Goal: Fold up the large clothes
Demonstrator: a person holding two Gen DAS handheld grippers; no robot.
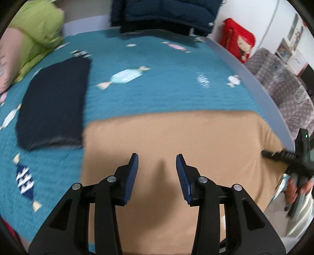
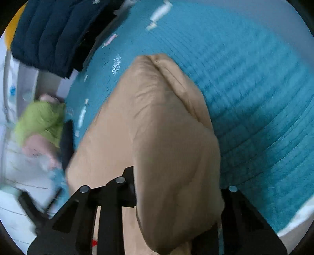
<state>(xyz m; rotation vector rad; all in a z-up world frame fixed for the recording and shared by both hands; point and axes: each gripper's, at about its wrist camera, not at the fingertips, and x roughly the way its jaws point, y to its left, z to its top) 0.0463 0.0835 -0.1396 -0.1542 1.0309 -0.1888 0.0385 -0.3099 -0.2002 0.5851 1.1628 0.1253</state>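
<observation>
From the left wrist, the left gripper (image 1: 157,166) hangs over a tan garment (image 1: 176,141) that lies flat on a teal quilt (image 1: 157,64) printed with candy shapes. Its two blue-padded fingers (image 1: 131,176) stand apart with nothing between them, only tan cloth below. Beyond the left finger and off to that side lies a folded dark navy garment (image 1: 53,109), its near corner just beside the tan one. Farther off on the same side sits a green garment (image 1: 37,33), and straight ahead at the far edge hangs a dark quilted jacket (image 1: 164,13). Well to the right of the fingers, the right gripper (image 1: 274,154) reaches onto the tan cloth's edge, a hand (image 1: 298,188) on its grip.

From the right wrist, a thick fold of the tan garment (image 2: 172,137) rises between the right gripper's (image 2: 176,188) black fingers and hides their tips; the jaws are closed on it. The quilt (image 2: 255,98) spreads to the right, the jacket (image 2: 53,35) far ahead on the left.
</observation>
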